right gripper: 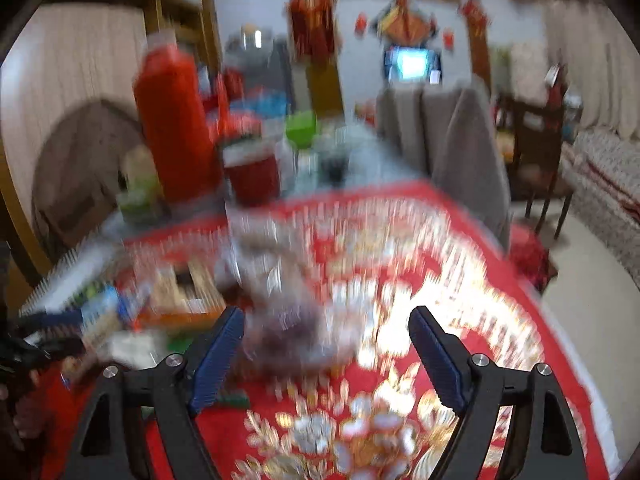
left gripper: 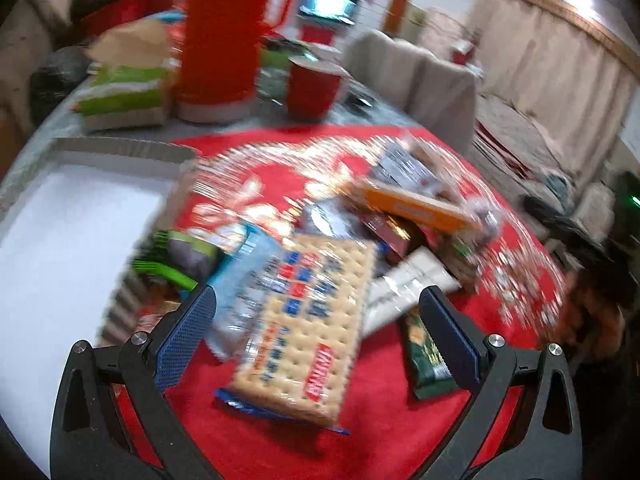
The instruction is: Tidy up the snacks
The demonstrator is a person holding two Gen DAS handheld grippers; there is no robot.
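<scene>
A pile of snack packets lies on a red cloth (left gripper: 280,440) with gold print. In the left wrist view a large cracker packet (left gripper: 308,320) lies between the fingers of my open left gripper (left gripper: 316,300), which holds nothing. An orange box (left gripper: 412,206), a white packet (left gripper: 404,284), a dark green packet (left gripper: 428,356) and a light blue packet (left gripper: 244,264) lie around it. A white tray (left gripper: 68,240) sits to the left. My right gripper (right gripper: 326,320) is open and empty above a blurred greyish packet (right gripper: 296,328); the pile (right gripper: 176,296) is to its left.
A tall red thermos (left gripper: 232,28) and a red cup (left gripper: 312,88) stand behind the pile, with green and white packs (left gripper: 124,92) to their left. Covered chairs (left gripper: 420,80) stand beyond the table. The right wrist view is heavily blurred; the cloth's right edge (right gripper: 560,320) drops to the floor.
</scene>
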